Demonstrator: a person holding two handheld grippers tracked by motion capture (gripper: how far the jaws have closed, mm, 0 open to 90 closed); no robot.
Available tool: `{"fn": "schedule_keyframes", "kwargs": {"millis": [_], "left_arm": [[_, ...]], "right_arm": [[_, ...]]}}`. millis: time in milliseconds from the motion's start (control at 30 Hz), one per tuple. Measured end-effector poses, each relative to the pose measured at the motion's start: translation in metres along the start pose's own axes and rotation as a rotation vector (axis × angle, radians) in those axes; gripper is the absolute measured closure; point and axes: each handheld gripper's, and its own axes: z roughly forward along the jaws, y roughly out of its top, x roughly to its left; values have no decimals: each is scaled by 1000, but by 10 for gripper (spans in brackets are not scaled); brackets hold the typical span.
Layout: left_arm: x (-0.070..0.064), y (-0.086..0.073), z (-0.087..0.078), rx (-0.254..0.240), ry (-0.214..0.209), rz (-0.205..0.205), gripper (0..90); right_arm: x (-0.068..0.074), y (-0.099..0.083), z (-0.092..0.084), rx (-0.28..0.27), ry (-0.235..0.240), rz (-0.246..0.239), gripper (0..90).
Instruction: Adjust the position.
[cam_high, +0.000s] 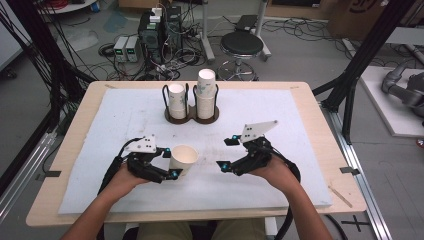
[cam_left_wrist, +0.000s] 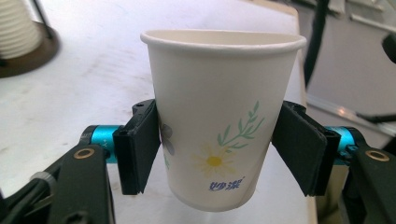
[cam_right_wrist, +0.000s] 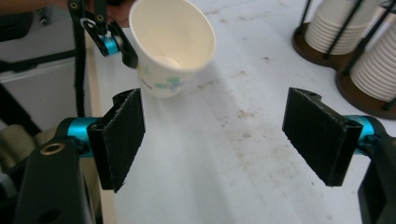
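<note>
In the high view the paper cup (cam_high: 183, 158), left of centre, hides where the left gripper (cam_high: 170, 163) clamps it, while the left gripper view shows 2 pads (cam_left_wrist: 140, 144) squeezing its printed wall; the right gripper (cam_right_wrist: 212, 140) gapes empty.

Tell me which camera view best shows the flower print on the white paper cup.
The left gripper view: the white paper cup faces it side-on and close, so the yellow daisy, green sprig and blue lettering are clear. The right gripper view looks into the cup's tilted mouth, catching a sliver of print. The high view shows the cup small, with no print visible.
</note>
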Motion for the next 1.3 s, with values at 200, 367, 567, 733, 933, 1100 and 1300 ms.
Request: {"fn": "schedule_keyframes", "kwargs": {"millis": [200, 367, 567, 733, 933, 1100, 1300], "left_arm": [[5, -9, -10, -90, 52, -5, 327], [7, -14, -16, -143, 74, -4, 327], [10, -20, -25, -207, 110, -11, 327], [12, -25, -34, -262, 160, -25, 326], [13, -30, -43, -291, 214, -26, 324], [15, -33, -50, -313, 246, -33, 324], [17, -36, -60, -352, 293, -43, 324]], "right_arm": [[-2, -24, -9, -68, -61, 45, 214], [-3, -41, -17, -110, -120, 82, 214], [-4, -60, -24, -121, -182, 126, 214], [-5, -76, -29, -141, -232, 159, 214], [-9, -92, -33, -154, -286, 195, 214], [-10, -97, -33, -144, -309, 208, 214], [-7, -95, -36, -174, -321, 217, 214]]}}
